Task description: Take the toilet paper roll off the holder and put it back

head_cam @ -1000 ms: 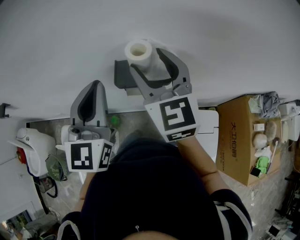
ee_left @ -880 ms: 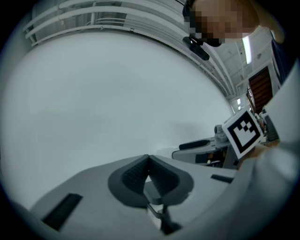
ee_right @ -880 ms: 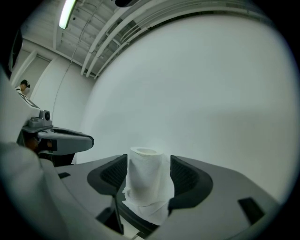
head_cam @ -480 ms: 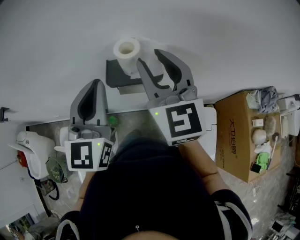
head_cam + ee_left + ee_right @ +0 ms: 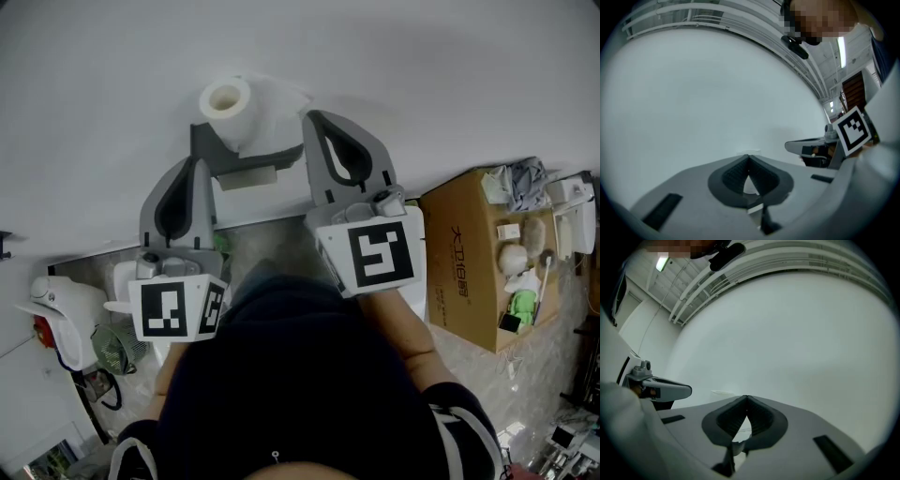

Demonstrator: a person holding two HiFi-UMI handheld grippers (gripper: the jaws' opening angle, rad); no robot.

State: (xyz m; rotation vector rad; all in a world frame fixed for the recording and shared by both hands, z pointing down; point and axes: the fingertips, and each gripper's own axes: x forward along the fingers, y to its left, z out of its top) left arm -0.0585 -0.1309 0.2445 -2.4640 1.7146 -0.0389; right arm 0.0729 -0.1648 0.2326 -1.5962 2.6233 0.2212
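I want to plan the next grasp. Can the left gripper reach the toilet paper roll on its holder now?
Probably yes. The left gripper points at the wall beside the toilet paper roll with nothing between them, but its jaws are shut and must open first.

1 toilet paper roll (image 5: 225, 98), 1 holder (image 5: 225, 161), 2 claws (image 5: 193, 165) (image 5: 315, 118), 1 cardboard box (image 5: 469, 272)

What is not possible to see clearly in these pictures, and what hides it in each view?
Head view: the toilet paper roll covers the part of the holder that carries it.
Left gripper view: the shut left gripper hides all but a pale sliver, maybe the roll.
Right gripper view: the right gripper, just closed on nothing, does the same.
Head view: things in the cardboard box are too small to name.
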